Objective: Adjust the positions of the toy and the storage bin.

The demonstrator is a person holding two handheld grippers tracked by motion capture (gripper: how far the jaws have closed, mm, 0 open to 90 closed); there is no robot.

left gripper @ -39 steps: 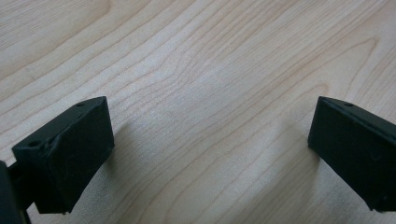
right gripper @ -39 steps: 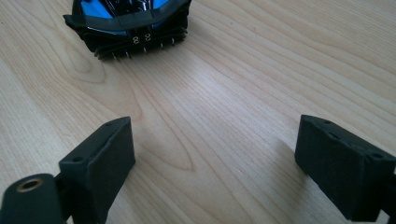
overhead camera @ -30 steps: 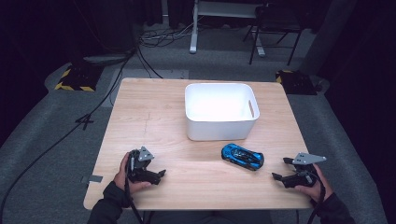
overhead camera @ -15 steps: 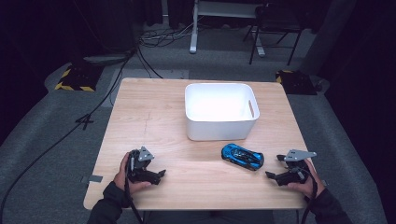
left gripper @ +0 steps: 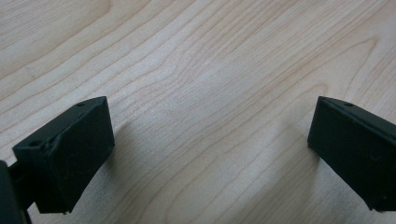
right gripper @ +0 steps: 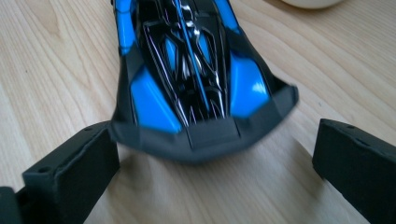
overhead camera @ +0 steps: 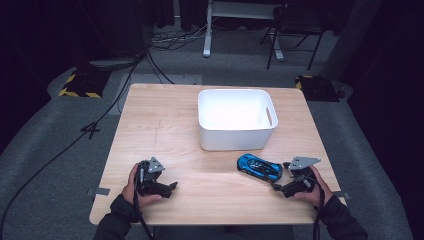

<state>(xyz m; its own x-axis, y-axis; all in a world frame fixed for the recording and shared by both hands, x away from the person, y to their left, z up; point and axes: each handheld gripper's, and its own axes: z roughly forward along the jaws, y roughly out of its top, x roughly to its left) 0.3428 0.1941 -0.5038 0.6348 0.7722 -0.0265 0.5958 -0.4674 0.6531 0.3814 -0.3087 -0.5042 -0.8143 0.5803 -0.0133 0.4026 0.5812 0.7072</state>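
Note:
A blue and black toy car [overhead camera: 259, 167] lies on the wooden table [overhead camera: 165, 125], just in front of a white bin [overhead camera: 235, 120]. My right gripper [overhead camera: 278, 188] sits at the car's right end and points at it. In the right gripper view the car [right gripper: 191, 70] fills the space ahead, its dark end level with the tips of the jaws. Those jaws stand wide apart, so the right gripper [right gripper: 215, 163] is open and clear of the car. My left gripper [overhead camera: 171, 187] rests near the front left of the table. It is open over bare wood [left gripper: 210, 149].
The white bin is empty, with a handle slot in its right wall, and its rim [right gripper: 310, 3] peeks in at the top of the right gripper view. Beyond the table lie grey floor, cables [overhead camera: 115, 95] and a chair [overhead camera: 295, 30].
My right gripper has slid left along the table front, closing in on the car's end. The left gripper and the car have stayed put.

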